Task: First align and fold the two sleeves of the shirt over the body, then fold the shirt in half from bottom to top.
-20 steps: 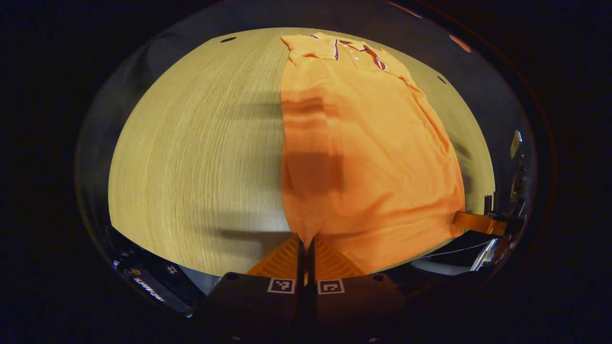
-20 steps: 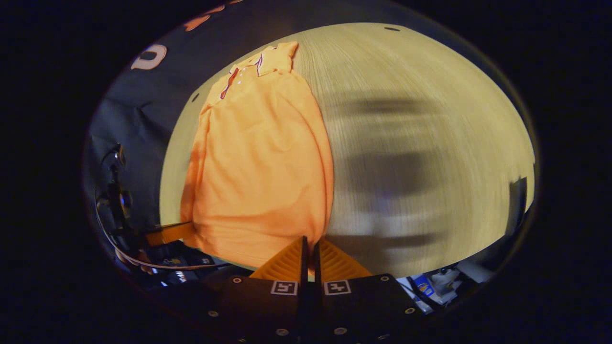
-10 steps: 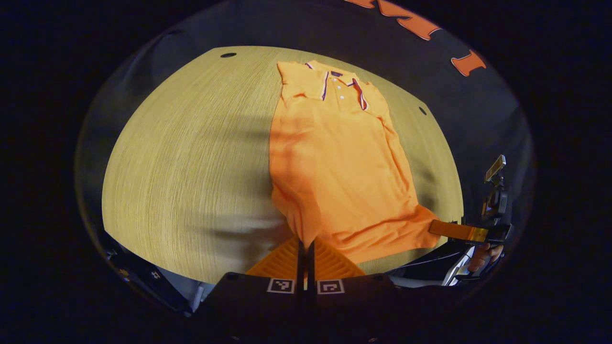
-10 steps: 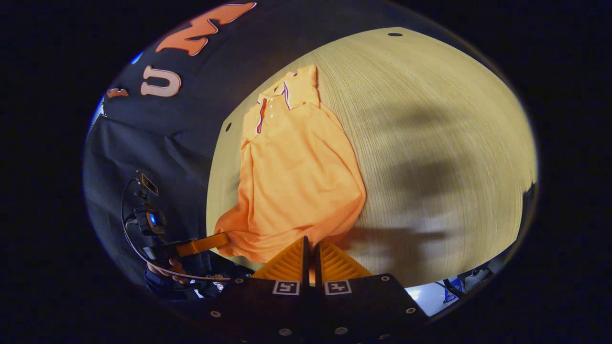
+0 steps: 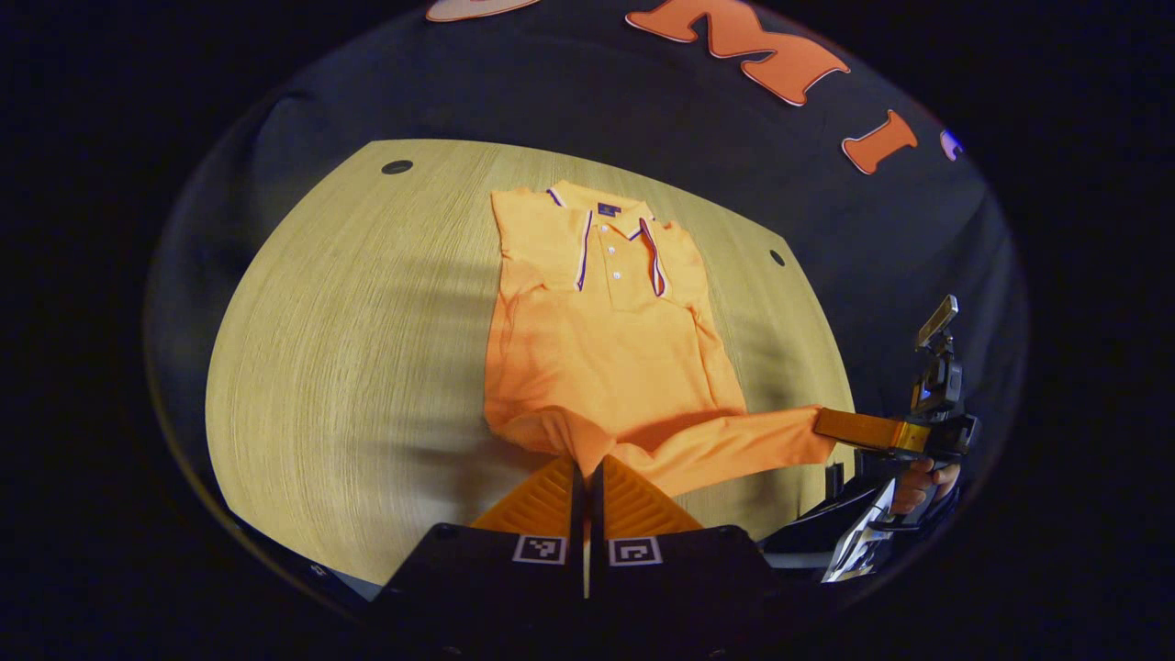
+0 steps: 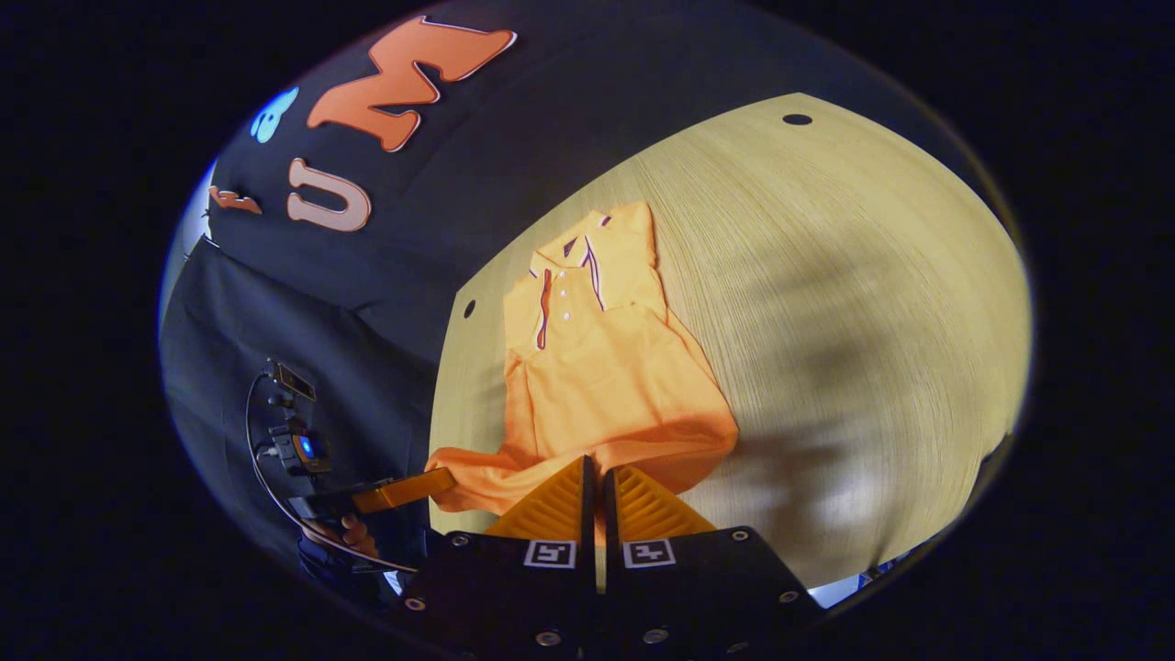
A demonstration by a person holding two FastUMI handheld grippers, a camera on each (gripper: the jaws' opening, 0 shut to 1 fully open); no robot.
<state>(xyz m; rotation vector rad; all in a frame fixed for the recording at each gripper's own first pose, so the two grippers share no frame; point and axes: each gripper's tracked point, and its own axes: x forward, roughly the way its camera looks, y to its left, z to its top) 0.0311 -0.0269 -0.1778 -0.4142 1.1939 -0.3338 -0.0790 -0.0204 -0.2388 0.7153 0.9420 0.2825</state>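
An orange polo shirt point(image 5: 615, 358) point(image 6: 597, 376) lies collar-far on the wooden table point(image 5: 349, 367), its sleeves folded in over the body. Its bottom hem is lifted off the table and stretched between both grippers. My left gripper point(image 5: 585, 464) is shut on the hem's left corner. My right gripper point(image 6: 595, 464) is shut on the hem's right corner. In the left gripper view the right gripper point(image 5: 826, 424) shows at the right, pinching the hem, a hand point(image 5: 913, 487) holding it. In the right gripper view the left gripper point(image 6: 441, 479) shows at the lower left, on the other corner.
The wooden table point(image 6: 854, 321) spreads wide to either side of the shirt. It has small dark holes point(image 5: 397, 167) point(image 6: 797, 119) near its far edge. The black booth wall point(image 5: 597, 101) rises right behind the collar.
Both grippers have risen and moved toward the collar with the hem. The lower part of the shirt has lifted off the table, and less of the body lies flat.
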